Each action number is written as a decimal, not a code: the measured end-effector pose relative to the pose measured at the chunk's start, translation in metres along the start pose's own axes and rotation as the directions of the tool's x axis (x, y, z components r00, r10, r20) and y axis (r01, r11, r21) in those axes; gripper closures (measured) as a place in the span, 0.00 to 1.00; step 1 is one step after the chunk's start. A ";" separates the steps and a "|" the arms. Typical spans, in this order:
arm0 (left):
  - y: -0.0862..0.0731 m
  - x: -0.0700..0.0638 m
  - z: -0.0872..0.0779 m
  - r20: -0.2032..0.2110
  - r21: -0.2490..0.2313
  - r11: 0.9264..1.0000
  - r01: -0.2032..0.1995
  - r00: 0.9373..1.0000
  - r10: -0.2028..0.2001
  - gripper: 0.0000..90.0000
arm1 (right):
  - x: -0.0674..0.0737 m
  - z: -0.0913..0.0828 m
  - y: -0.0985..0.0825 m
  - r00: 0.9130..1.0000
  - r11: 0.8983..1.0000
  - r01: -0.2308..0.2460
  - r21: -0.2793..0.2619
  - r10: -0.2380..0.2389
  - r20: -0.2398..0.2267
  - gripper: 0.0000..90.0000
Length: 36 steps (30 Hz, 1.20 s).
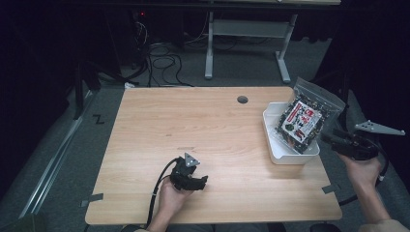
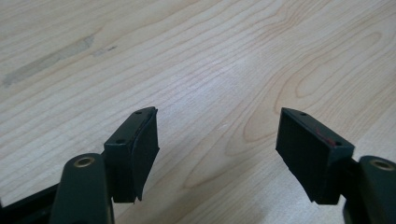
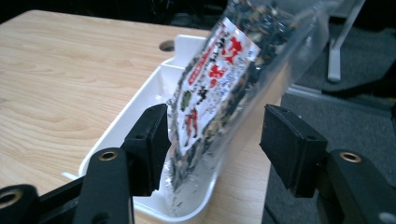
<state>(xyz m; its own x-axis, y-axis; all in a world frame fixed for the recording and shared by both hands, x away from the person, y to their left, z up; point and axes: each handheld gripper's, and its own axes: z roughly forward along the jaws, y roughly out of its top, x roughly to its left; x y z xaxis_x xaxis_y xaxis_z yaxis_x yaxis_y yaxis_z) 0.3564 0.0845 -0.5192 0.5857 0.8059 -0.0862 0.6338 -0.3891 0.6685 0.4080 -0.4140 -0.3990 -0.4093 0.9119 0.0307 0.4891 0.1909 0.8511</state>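
A clear bag of dark dried food with a red and white label (image 1: 303, 118) (image 3: 219, 84) stands tilted in a white tray (image 1: 290, 157) (image 3: 140, 107) at the table's right edge. My right gripper (image 1: 329, 137) (image 3: 212, 140) hovers just off that edge and points at the bag. Its jaws stand wide apart, with the bag's lower end showing between them and no pad pressing on it. My left gripper (image 1: 200, 182) (image 2: 217, 140) rests low over the bare wood near the front edge. Its jaws are apart with nothing between them.
A round cable hole (image 1: 242, 99) lies at the table's far side, left of the tray. Grey tape strips (image 1: 92, 199) (image 1: 331, 188) mark the front corners. Behind the table stand a desk frame (image 1: 246, 43) and loose floor cables (image 1: 164, 63).
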 end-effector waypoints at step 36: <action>-0.006 -0.013 -0.016 -0.005 -0.042 0.998 -0.037 0.999 0.037 0.34 | 0.097 -0.020 -0.040 0.955 0.974 0.222 -0.053 -0.228 -0.189 0.50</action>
<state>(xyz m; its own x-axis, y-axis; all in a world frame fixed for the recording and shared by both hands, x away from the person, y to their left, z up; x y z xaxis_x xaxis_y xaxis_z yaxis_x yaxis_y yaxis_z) 0.3364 0.0838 -0.5102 0.6064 0.7931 -0.0580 0.5897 -0.3996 0.7018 0.3336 -0.3402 -0.4195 -0.6483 0.7586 -0.0654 0.3443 0.3687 0.8634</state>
